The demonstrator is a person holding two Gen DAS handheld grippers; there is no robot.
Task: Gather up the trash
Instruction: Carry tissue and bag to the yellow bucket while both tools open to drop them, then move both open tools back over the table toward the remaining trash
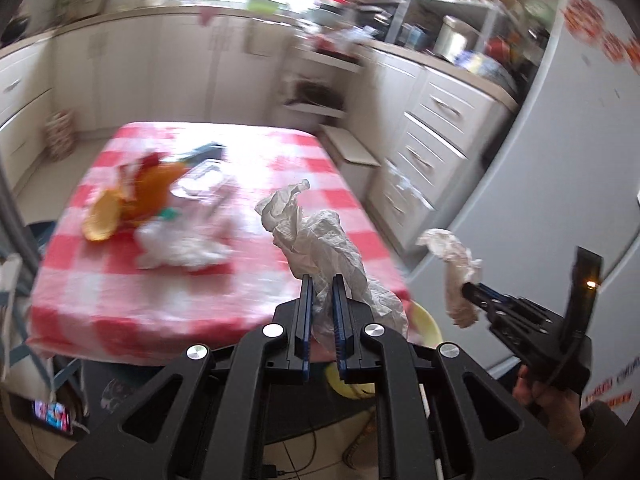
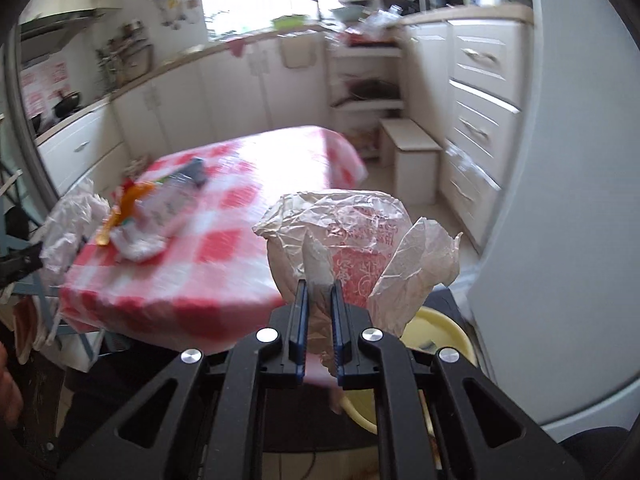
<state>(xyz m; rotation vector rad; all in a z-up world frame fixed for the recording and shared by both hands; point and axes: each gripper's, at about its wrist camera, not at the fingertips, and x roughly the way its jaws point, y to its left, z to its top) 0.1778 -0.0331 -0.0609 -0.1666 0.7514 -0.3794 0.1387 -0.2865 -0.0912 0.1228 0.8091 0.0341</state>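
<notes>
Two grippers, two loads: the left gripper (image 1: 320, 280) pinches a crumpled white bag (image 1: 320, 236); the right gripper (image 2: 318, 286) clamps a printed paper wrapper (image 2: 340, 236). One yellow bin (image 2: 436, 340) sits below, at five o'clock of the right fingers; best carry each piece squarely over its rim before letting go. One heap of leftover trash (image 1: 160, 208) waits on the checked table (image 1: 100, 300), at ten o'clock.

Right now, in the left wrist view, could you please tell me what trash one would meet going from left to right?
Orange wrapper pile on the checked table → crumpled white tissue → white paper pinched in the left gripper → paper wad held by the right gripper.
</notes>
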